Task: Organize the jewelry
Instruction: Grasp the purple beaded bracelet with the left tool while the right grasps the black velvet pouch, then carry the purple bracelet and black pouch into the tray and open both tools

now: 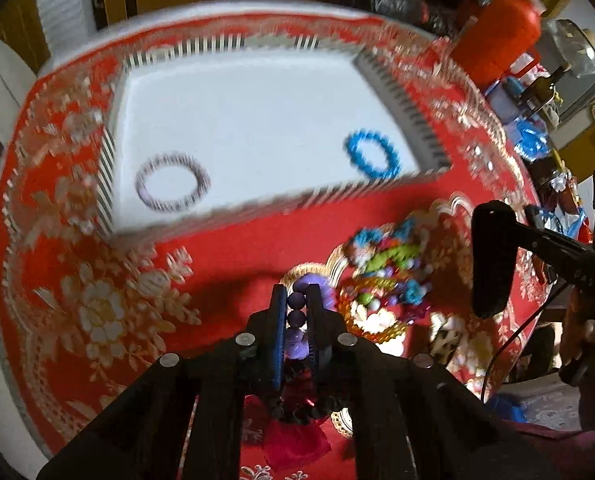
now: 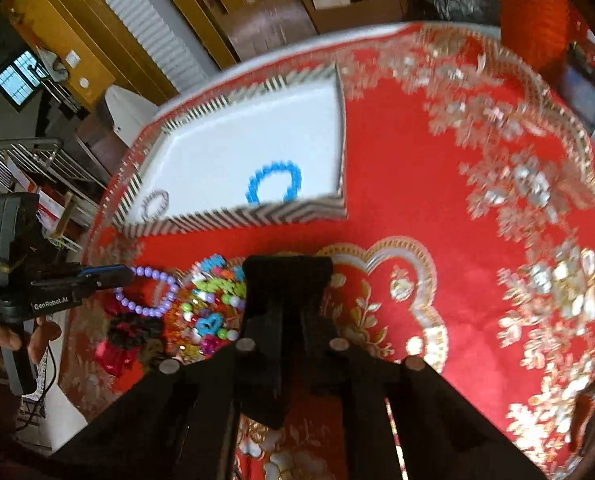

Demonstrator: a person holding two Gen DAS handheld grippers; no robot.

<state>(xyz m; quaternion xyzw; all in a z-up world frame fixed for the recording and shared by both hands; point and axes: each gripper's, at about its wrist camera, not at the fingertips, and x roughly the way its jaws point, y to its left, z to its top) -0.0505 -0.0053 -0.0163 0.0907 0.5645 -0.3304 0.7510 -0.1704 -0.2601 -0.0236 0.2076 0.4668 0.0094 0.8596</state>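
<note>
Two grippers over a round desk (image 2: 437, 208) with a red and gold flowery cloth.

Left gripper (image 1: 297, 320): jaws clamped on one light purple bead bracelet (image 2: 147, 290), held just above the cloth, beside the pile. In the right wrist view, the bracelet hanging as a full ring from the blue fingertips (image 2: 109, 274).

Right gripper (image 2: 287, 276): jaws pressed together, nothing between them, hovering next to the pile.

One white tray (image 1: 237, 112) with a striped rim at the far side of the desk. Two bracelets lying inside it, well apart: one blue bracelet (image 1: 373, 154) near the right corner, one dark purple bracelet (image 1: 173, 182) near the left corner.

One messy pile of jewelry (image 1: 385, 284) on the cloth, between the tray and the grippers. Lots of colors there: blue, green, orange, pink, white. Too blurry and tangled to count the pieces.

One dark beaded piece (image 2: 133, 334) and one shiny pink thing (image 2: 113, 356) lying by the pile.
</note>
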